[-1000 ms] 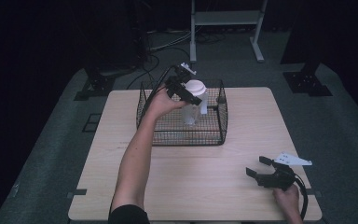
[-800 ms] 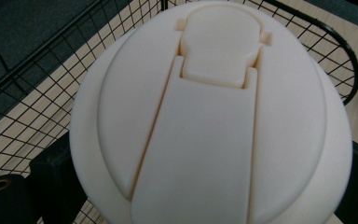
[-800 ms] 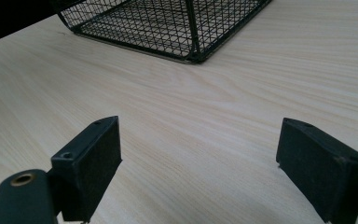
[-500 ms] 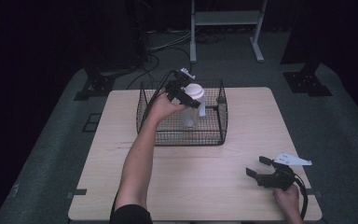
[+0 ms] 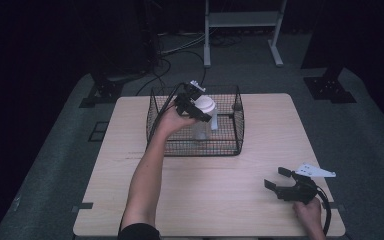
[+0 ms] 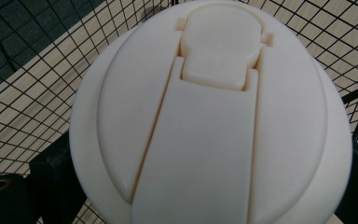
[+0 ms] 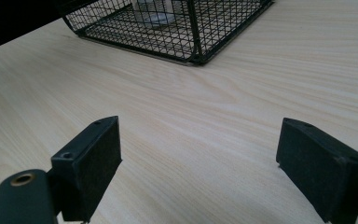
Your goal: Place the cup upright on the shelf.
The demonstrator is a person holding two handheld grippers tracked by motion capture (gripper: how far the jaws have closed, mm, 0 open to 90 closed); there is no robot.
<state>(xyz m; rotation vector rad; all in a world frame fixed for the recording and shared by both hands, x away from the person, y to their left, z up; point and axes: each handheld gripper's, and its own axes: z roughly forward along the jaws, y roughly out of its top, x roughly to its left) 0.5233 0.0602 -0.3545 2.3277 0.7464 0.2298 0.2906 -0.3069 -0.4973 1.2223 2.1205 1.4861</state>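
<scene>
A clear bottle (image 5: pixel 202 126) with a white flip-top lid (image 5: pixel 205 104) stands upright inside the black wire basket (image 5: pixel 195 149) at the back middle of the table. My left gripper (image 5: pixel 198 113) is shut on the bottle just under its lid, reaching in over the basket's left side. In the left gripper view the lid (image 6: pixel 214 116) sits very close, with a black finger (image 6: pixel 51 177) at each side. My right gripper (image 5: pixel 276 179) rests open on the table's near right corner. In the right gripper view its jaws stand wide apart around bare wood (image 7: pixel 200 158).
The right gripper view shows the basket's near corner (image 7: pixel 193 44) ahead, with the bottle's base (image 7: pixel 154 17) behind the mesh. The wooden table (image 5: pixel 215 195) lies bare between basket and right gripper. A white stand (image 5: pixel 240 20) and dark equipment bases stand on the floor beyond.
My left gripper has lowered the bottle a little deeper into the basket. The right gripper has not moved.
</scene>
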